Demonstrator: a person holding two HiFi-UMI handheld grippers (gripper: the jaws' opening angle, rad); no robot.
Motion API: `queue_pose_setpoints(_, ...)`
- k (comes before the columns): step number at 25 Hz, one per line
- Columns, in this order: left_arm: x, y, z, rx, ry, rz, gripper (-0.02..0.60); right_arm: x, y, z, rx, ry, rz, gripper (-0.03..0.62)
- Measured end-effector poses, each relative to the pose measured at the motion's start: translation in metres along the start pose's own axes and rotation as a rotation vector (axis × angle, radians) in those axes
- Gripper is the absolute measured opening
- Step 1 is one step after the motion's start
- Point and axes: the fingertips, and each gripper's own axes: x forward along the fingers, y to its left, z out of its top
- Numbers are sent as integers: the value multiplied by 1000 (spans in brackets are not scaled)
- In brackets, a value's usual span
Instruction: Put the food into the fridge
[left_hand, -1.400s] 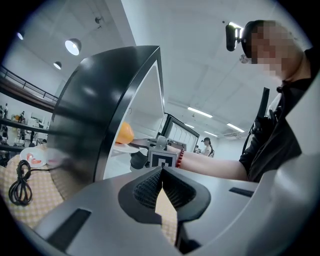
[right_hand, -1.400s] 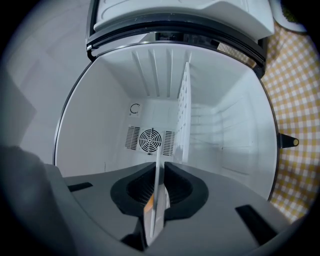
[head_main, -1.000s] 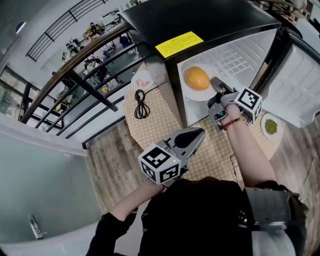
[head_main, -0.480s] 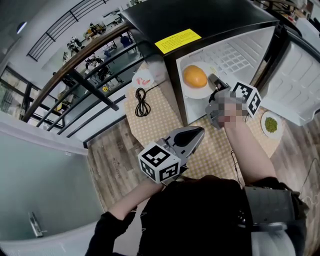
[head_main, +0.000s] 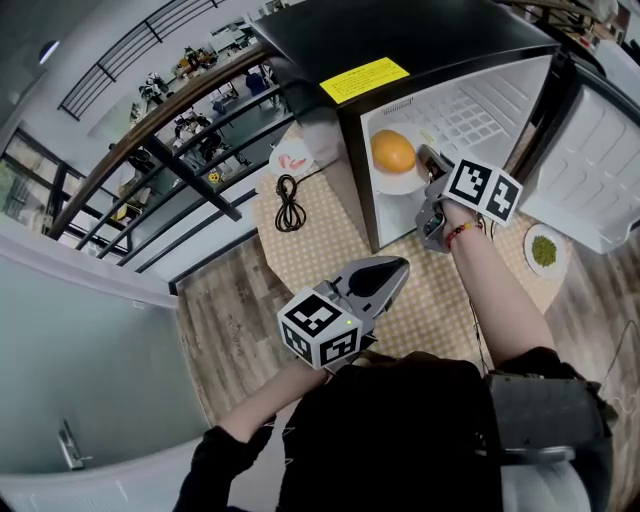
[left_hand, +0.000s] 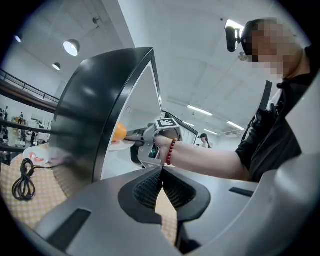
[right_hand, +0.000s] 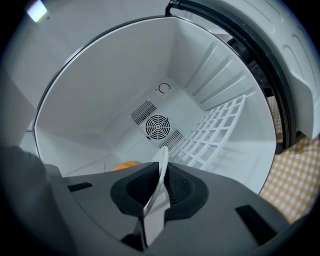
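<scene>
**Orange Plate Is Held Inside the Fridge**

The round white plate is held by its rim between the fingers of the right gripper. The fingers are pressed tight on the thin rim, as is seen in the right gripper view. A round orange fruit is carried on the plate, just past the fingertips. Plate and fruit are already inside the small black fridge, which stands open. A white wire shelf is seen beyond the fingers and to their right.

The left gripper is held back, well away from the fridge. Its fingers are closed together and nothing is held between them.

The step in hand is likely the setting down of the plate inside the fridge. For the next move, the plate probably has to be lowered flat until it rests. Then the fingers can be opened and pulled straight back, so the fruit is not rolled off.

A second small white plate with green food is left on the checked cloth, off to the right of the right fingers. It probably has to be put in too.

A yellow label is stuck on the fridge top. Its writing is too small to be read. No brand name can be made out.
</scene>
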Motion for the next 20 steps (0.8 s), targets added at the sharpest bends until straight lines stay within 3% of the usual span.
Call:
queue_pose_setpoints(6,-8,1,0,-5,-7,8,12,6,7,-2,-144,40,-26,44)
queue_pose_setpoints(20,-7,2,-5,-18,-3,-2,12,11,6,-2,-252,56,-51,61)
